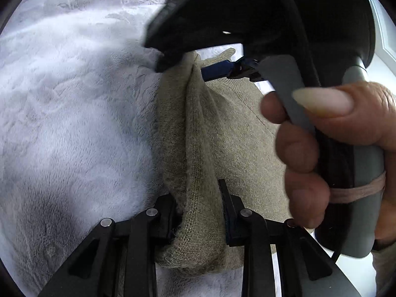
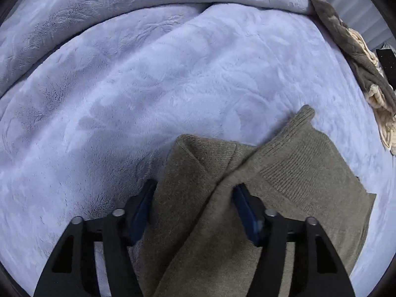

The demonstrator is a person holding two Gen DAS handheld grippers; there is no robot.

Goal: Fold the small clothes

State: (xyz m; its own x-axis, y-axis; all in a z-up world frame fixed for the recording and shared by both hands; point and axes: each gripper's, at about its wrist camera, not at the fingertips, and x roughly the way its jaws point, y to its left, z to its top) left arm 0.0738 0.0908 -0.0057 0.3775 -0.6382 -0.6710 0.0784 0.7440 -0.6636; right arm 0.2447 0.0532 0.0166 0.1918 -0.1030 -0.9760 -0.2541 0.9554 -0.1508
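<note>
A small olive-beige knit garment [image 1: 198, 133] lies on a pale plush blanket [image 1: 74, 113]. In the left wrist view a raised fold of it runs between the fingers of my left gripper [image 1: 198, 208], which pinch its near end. The far end of the fold is held by my right gripper [image 1: 190, 61], seen from the front with a hand [image 1: 329, 128] on its handle. In the right wrist view the garment [image 2: 284, 178] lies partly folded, and a folded layer sits between the blue pads of my right gripper [image 2: 193, 193], whose jaws stand fairly wide around it.
The plush blanket [image 2: 160, 79] covers the whole surface, with a bunched ridge along the far side. A grey and cream pile of other fabric [image 2: 363, 69] lies along the far right edge.
</note>
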